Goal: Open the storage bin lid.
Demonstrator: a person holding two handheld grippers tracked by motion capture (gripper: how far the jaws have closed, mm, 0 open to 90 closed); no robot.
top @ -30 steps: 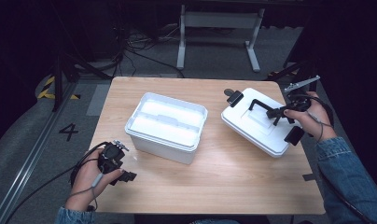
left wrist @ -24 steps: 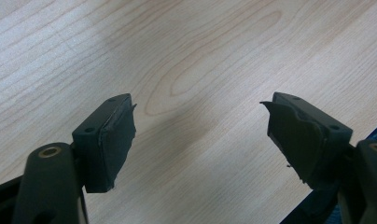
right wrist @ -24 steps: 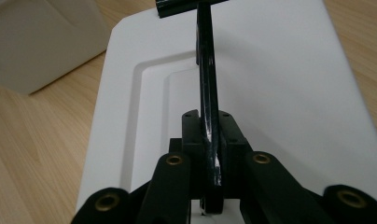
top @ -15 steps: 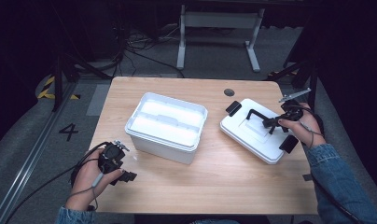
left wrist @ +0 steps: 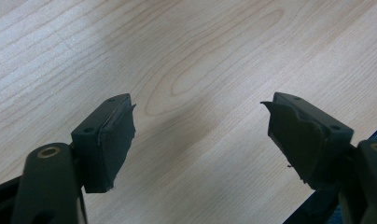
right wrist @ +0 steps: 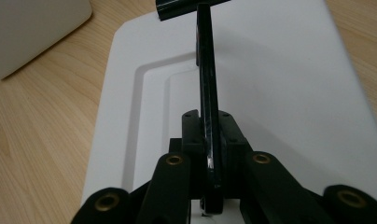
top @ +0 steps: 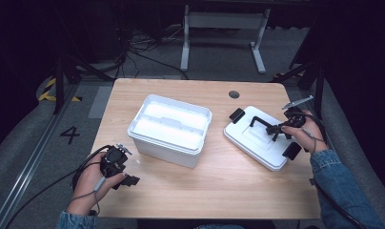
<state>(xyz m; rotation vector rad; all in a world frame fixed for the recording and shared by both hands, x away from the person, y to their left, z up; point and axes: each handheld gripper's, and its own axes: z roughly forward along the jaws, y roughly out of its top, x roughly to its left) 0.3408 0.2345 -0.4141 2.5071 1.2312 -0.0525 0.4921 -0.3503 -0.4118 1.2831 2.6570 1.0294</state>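
Nearest to us, the left gripper (top: 126, 180) sits low over the tabletop (top: 219, 191), just in front of the white box's (top: 169, 130) near-left corner. In the left gripper view its jaws are spread wide with nothing but bare wood grain between them.

Moving back a bit, we've got the white box itself, open on top, roughly mid-tabletop, with a pale insert tray showing inside.

To the right of the box, apart from it, lies the white lid (top: 257, 145), flat on the wood and turned at an angle to the box. It has black latches at its ends and a black handle (top: 259, 123) standing up from the middle. The right gripper (top: 276, 130) has that handle: in the right gripper view (right wrist: 210, 140) we can see the jaws pressed together on the thin black bar (right wrist: 206, 70), pinching it edge-on, with the lid's (right wrist: 280, 93) top right below.

Beyond the box there's a small dark round hole (top: 234, 94) near the far edge.
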